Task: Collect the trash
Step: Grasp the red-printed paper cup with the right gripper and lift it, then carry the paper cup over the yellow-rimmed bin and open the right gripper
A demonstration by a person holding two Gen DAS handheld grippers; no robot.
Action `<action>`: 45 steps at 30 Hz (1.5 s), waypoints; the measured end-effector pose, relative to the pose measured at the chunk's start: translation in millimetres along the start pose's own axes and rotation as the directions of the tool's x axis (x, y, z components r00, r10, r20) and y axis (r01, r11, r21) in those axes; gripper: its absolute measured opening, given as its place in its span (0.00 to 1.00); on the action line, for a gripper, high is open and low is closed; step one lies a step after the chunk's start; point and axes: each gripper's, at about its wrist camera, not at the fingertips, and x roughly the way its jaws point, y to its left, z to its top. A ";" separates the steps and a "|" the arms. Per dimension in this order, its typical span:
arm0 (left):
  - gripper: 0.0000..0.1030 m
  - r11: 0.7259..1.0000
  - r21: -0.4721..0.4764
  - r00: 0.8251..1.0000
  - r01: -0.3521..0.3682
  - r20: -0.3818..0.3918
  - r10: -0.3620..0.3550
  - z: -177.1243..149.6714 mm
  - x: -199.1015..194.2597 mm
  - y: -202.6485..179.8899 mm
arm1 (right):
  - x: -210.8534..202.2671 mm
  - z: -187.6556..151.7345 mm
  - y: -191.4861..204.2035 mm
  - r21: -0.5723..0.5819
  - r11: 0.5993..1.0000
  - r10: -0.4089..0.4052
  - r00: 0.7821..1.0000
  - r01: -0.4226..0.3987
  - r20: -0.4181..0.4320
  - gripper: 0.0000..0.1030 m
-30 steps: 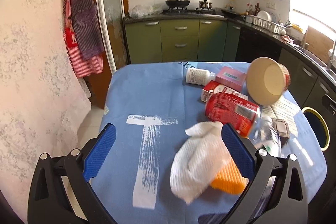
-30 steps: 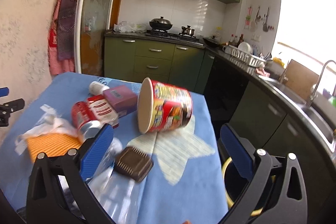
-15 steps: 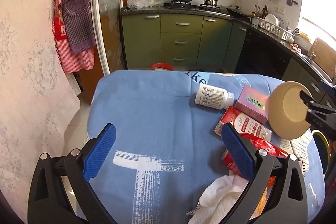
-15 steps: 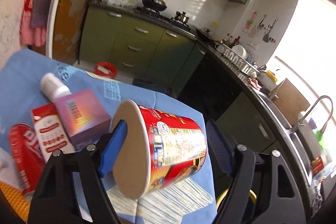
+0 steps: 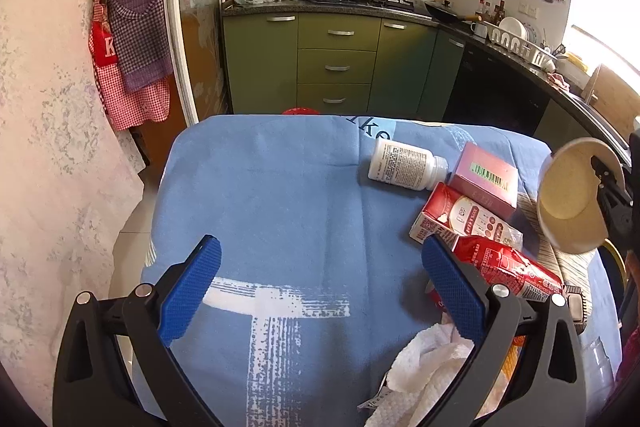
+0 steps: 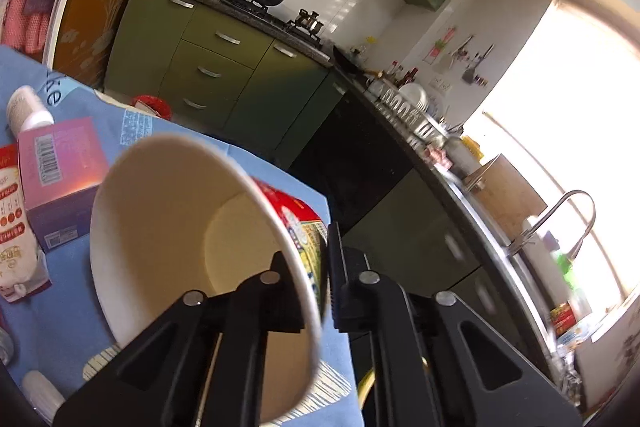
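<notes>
Two claws over a blue-clothed worktop [image 5: 280, 211], one pinching a noodle cup.

Right claw [image 6: 320, 267] is clenched on the cup [image 6: 172, 227] wall, one finger inside the mouth and one outside against the red printed side; its jaws have just been closing onto that rim. The cup is tilted, open mouth toward the camera, at the worktop's right edge. Left claw [image 5: 320, 287] is released, blue pads wide apart with only cloth between them. Near the right pad lie a red packet [image 5: 508, 267], a red-and-white carton [image 5: 460, 215], a pink box [image 5: 486, 177] and a white bottle [image 5: 404, 165] on its side, all close together. A crumpled white tissue [image 5: 424, 367] lies at the near right, partly behind that claw's frame.
</notes>
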 end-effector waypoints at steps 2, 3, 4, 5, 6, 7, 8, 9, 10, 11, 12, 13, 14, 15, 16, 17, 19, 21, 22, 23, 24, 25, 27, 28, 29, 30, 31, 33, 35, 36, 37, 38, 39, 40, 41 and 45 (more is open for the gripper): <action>0.96 1.000 0.004 1.000 0.003 0.005 -0.003 -0.3 -1.1 -1.2 | 16.3 2.8 -20.9 0.082 0.992 0.103 0.993 -0.098 -0.060 0.04; 0.96 1.000 0.005 1.000 0.004 0.009 -0.004 -0.2 -2.1 -1.5 | 28.9 2.0 -35.0 0.152 0.972 0.194 0.976 -0.177 -0.102 0.03; 0.96 1.000 0.004 1.000 0.006 0.011 -0.006 -0.6 -3.4 -1.0 | 39.8 0.9 -47.9 0.222 0.943 0.281 0.951 -0.248 -0.131 0.03; 0.96 1.000 0.003 1.000 0.009 0.013 -0.009 -0.8 -4.3 -1.0 | 52.0 -1.3 -63.2 0.302 0.898 0.378 0.913 -0.320 -0.156 0.03; 0.96 1.000 0.004 1.000 0.012 0.017 -0.013 -0.6 -5.4 -1.2 | 58.1 -3.1 -75.0 0.352 0.863 0.438 0.883 -0.362 -0.166 0.03; 0.96 1.000 0.002 1.000 0.014 0.021 -0.014 -0.8 -6.7 -0.8 | 64.6 -4.4 -88.6 0.408 0.819 0.503 0.846 -0.402 -0.175 0.03; 0.96 1.000 0.001 1.000 0.016 0.023 -0.016 -0.7 -7.9 0.1 | 67.2 -6.8 -97.8 0.439 0.794 0.536 0.825 -0.421 -0.178 0.03; 0.96 1.000 0.000 1.000 0.020 0.024 -0.020 -0.5 -9.1 0.4 | 69.9 -10.9 -112.5 0.479 0.760 0.576 0.797 -0.440 -0.181 0.03; 0.96 1.000 0.000 0.999 0.025 0.027 -0.025 -0.3 -10.2 0.3 | 70.0 -15.1 -125.9 0.506 0.738 0.599 0.780 -0.447 -0.184 0.03; 0.96 1.000 0.002 0.999 0.029 0.029 -0.029 -0.2 -11.5 0.0 | 70.2 -22.1 -144.9 0.539 0.714 0.619 0.763 -0.446 -0.187 0.03; 0.96 0.999 0.003 0.999 0.031 0.032 -0.032 -0.3 -13.1 -0.3 | 68.4 -28.8 -158.0 0.564 0.700 0.627 0.755 -0.438 -0.192 0.03; 0.96 0.999 0.005 0.999 0.035 0.035 -0.035 -0.5 -14.5 -0.4 | 64.3 -36.9 -176.8 0.592 0.688 0.630 0.751 -0.420 -0.199 0.03; 0.96 0.999 0.007 0.999 0.040 0.037 -0.040 -0.5 -16.0 -1.2 | 62.3 -47.0 -196.2 0.616 0.680 0.626 0.751 -0.397 -0.208 0.03; 0.96 0.999 0.008 0.998 0.043 0.039 -0.043 -0.6 -17.5 -1.8 | 59.4 -57.0 -209.0 0.631 0.680 0.618 0.755 -0.374 -0.219 0.03; 0.96 0.999 0.012 0.998 0.048 0.042 -0.048 -0.5 -19.5 -2.9 | 56.4 -70.8 -226.9 0.650 0.682 0.602 0.762 -0.335 -0.238 0.03; 0.96 0.999 0.015 0.998 0.051 0.045 -0.052 -0.5 -21.0 -4.2 | 56.0 -87.4 -248.1 0.669 0.687 0.580 0.769 -0.285 -0.268 0.03; 0.96 0.998 0.023 0.997 0.059 0.049 -0.060 -0.5 -24.3 -6.2 | 56.8 -120.1 -275.1 0.694 0.690 0.551 0.769 -0.203 -0.323 0.03; 0.96 0.997 0.031 0.996 0.068 0.054 -0.070 -0.3 -28.0 -9.2 | 62.8 -148.0 -293.8 0.709 0.693 0.529 0.759 -0.130 -0.378 0.03; 0.96 0.997 0.033 0.996 0.070 0.057 -0.072 -0.1 -29.4 -10.6 | 68.3 -162.4 -301.5 0.717 0.691 0.524 0.750 -0.097 -0.403 0.03; 0.96 0.997 0.036 0.996 0.070 0.061 -0.072 -0.1 -30.9 -12.6 | 73.8 -174.0 -305.9 0.723 0.687 0.522 0.745 -0.078 -0.416 0.03; 0.96 0.997 0.040 0.995 0.071 0.062 -0.073 0.1 -32.5 -14.4 | 81.2 -188.1 -309.2 0.732 0.679 0.525 0.735 -0.056 -0.430 0.04; 0.96 0.996 0.046 0.995 0.073 0.061 -0.076 0.0 -34.0 -16.6 | 89.2 -198.2 -309.7 0.737 0.674 0.528 0.726 -0.043 -0.441 0.04; 0.96 0.996 0.054 0.995 0.073 0.061 -0.077 -0.5 -36.6 -19.9 | 104.9 -215.4 -308.1 0.749 0.663 0.539 0.708 -0.021 -0.457 0.04; 0.96 0.995 0.060 0.995 0.074 0.061 -0.077 -0.6 -37.8 -22.7 | 112.4 -219.9 -303.1 0.757 0.654 0.552 0.697 -0.021 -0.458 0.04; 0.96 0.995 0.066 0.995 0.076 0.060 -0.080 -1.0 -39.0 -25.1 | 119.5 -224.2 -300.5 0.760 0.649 0.561 0.688 -0.021 -0.460 0.05; 0.96 0.994 0.070 0.995 0.078 0.058 -0.082 -1.4 -39.6 -26.9 | 127.4 -227.9 -296.1 0.759 0.650 0.564 0.680 -0.017 -0.468 0.08; 0.96 0.994 0.076 0.995 0.082 0.055 -0.086 -1.6 -40.6 -29.6 | 131.0 -230.0 -291.4 0.754 0.657 0.557 0.678 -0.006 -0.479 0.12; 0.96 0.993 0.083 0.994 0.086 0.052 -0.091 -2.6 -42.7 -32.4 | 141.9 -233.8 -291.5 0.742 0.669 0.534 0.677 0.028 -0.507 0.35; 0.96 0.991 0.096 0.994 0.091 0.049 -0.096 -3.6 -45.7 -36.9 | 142.5 -235.9 -293.3 0.740 0.672 0.526 0.690 0.022 -0.498 0.37; 0.96 0.990 0.105 0.994 0.094 0.046 -0.099 -3.8 -46.7 -38.8 | 140.5 -232.5 -294.8 0.740 0.672 0.527 0.697 0.008 -0.486 0.37; 0.96 0.988 0.116 0.994 0.098 0.042 -0.103 -3.9 -48.1 -40.9 | 136.3 -228.2 -294.1 0.741 0.672 0.529 0.704 -0.006 -0.474 0.37; 0.96 0.987 0.127 0.993 0.104 0.039 -0.109 -3.7 -49.3 -43.0 | 131.0 -222.1 -293.6 0.739 0.673 0.531 0.713 -0.028 -0.457 0.37; 0.96 0.983 0.142 0.992 0.115 0.032 -0.121 -3.6 -51.3 -45.8 | 121.8 -216.7 -290.3 0.736 0.676 0.530 0.722 -0.043 -0.445 0.37; 0.96 0.980 0.153 0.991 0.126 0.025 -0.131 -3.1 -52.5 -47.6 | 114.8 -213.3 -288.9 0.733 0.678 0.530 0.730 -0.060 -0.431 0.37; 0.96 0.977 0.162 0.990 0.135 0.018 -0.140 -2.3 -52.7 -49.1 | 111.7 -210.1 -286.2 0.731 0.677 0.534 0.737 -0.079 -0.415 0.37; 0.96 0.965 0.187 0.983 0.184 -0.044 -0.179 0.6 -54.4 -57.3 | 87.9 -214.3 -289.1 0.729 0.670 0.551 0.751 -0.138 -0.364 0.41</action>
